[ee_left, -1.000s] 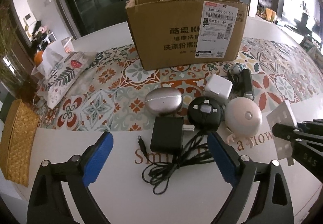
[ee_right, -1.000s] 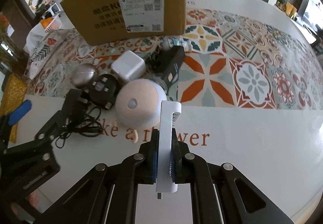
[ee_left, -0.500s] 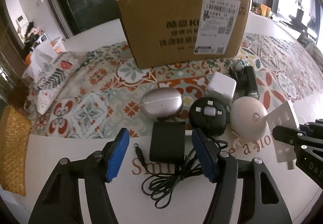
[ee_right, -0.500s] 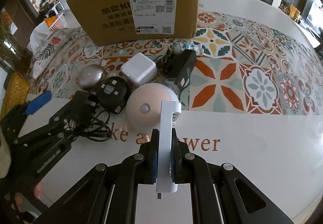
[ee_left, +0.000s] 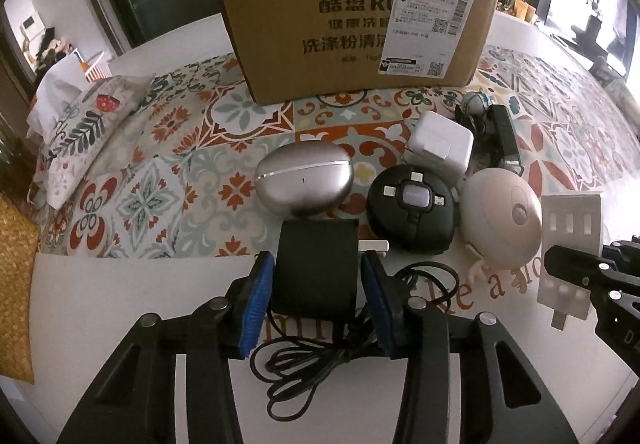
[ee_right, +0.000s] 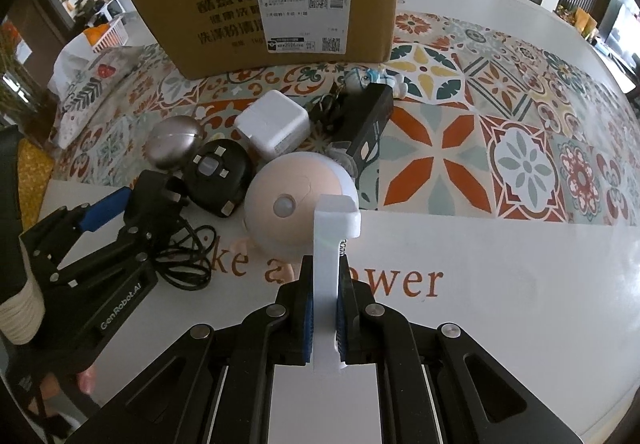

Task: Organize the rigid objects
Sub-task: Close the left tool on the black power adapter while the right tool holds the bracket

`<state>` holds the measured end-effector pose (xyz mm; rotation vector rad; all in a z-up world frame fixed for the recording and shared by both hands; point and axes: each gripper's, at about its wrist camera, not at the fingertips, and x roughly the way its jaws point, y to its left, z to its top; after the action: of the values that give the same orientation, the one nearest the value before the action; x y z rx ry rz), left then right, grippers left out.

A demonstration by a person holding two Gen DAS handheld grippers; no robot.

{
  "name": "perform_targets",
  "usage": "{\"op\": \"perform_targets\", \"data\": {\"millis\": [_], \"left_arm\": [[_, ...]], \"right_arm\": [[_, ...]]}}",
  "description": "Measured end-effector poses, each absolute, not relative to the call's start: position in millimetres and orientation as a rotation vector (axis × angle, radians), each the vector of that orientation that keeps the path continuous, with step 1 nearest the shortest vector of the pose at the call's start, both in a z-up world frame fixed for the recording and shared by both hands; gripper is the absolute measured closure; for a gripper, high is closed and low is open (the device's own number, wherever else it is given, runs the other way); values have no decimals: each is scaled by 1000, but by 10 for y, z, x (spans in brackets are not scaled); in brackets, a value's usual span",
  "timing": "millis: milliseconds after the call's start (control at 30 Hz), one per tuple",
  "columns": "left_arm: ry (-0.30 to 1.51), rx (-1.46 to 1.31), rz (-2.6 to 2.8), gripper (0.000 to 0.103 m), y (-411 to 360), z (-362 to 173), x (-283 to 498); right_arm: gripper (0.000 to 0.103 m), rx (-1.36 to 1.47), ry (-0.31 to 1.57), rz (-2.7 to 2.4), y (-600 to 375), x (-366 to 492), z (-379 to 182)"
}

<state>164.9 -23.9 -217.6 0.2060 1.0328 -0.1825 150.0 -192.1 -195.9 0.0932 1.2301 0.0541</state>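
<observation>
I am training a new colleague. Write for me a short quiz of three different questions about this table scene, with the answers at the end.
1. True or false: the left gripper has its blue pads on both sides of the black power adapter.
2. Multiple choice: what does the right gripper hold? A) a silver case B) a white flat plastic piece C) a pink round gadget
3. Fill in: behind all the small items stands a brown ____ box with a shipping label.

Key:
1. True.
2. B, the white plastic piece, held on edge.
3. Cardboard; the cardboard box stands on the patterned cloth.
</observation>
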Motion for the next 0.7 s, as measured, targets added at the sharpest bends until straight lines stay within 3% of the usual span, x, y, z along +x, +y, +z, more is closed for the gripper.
{"op": "perform_targets", "data": {"millis": [300, 700], "left_arm": [[1036, 179, -218, 61, -250, -2223, 1634], [983, 150, -217, 62, -216, -1912, 1454]], "right_arm": [[94, 82, 1230, 57, -1906, 1484, -1977], [94, 91, 1159, 70, -1934, 1389, -1759]]}}
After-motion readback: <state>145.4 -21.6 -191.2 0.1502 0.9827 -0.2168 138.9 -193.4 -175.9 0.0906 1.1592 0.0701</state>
